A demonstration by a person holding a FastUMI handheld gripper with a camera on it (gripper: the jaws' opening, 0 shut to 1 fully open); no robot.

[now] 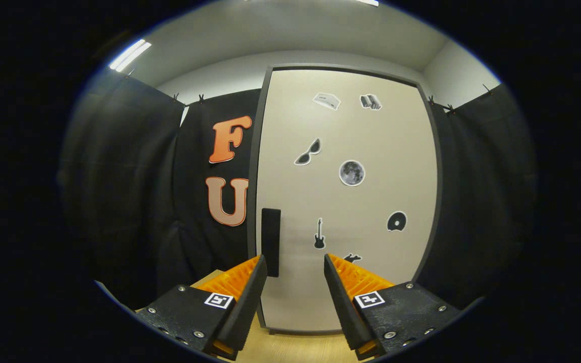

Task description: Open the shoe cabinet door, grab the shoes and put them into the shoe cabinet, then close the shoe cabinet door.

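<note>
Booth wall: black cloth is hanging on the left side and on the right side of the cabinet.
Handle (pixel 271 242): a black upright bar is sitting on the left edge of the door, just beyond the tip of the left finger.
Left finger (pixel 242 292): it is pointing forward, black with an orange inside, and it is touching nothing.
Gripper (pixel 295 269): its two fingers are standing apart with a wide gap, and they are holding nothing.
Shoe cabinet door (pixel 346 201): the pale door with a dark frame is standing straight ahead, beyond the fingers, and it is looking fully closed.
Stickers: small pictures are sticking on the door, like sunglasses (pixel 308 152), a moon (pixel 352 173), a guitar (pixel 319 234) and a disc (pixel 396 221).
Right finger (pixel 343 295): it is pointing at the lower part of the door, not touching it.
Tabletop (pixel 290 348): light wood is lying under the fingers, and the cabinet is standing on it.
Shoes: I cannot tell where they are.
Done: nothing yet, I think, since the door is not open.
Left to do: opening the door, most likely by the black handle, then grabbing the shoes, putting them inside, and closing the door.
Next, I am guessing: the fingers are needing to go a little left to get around the handle.
</note>
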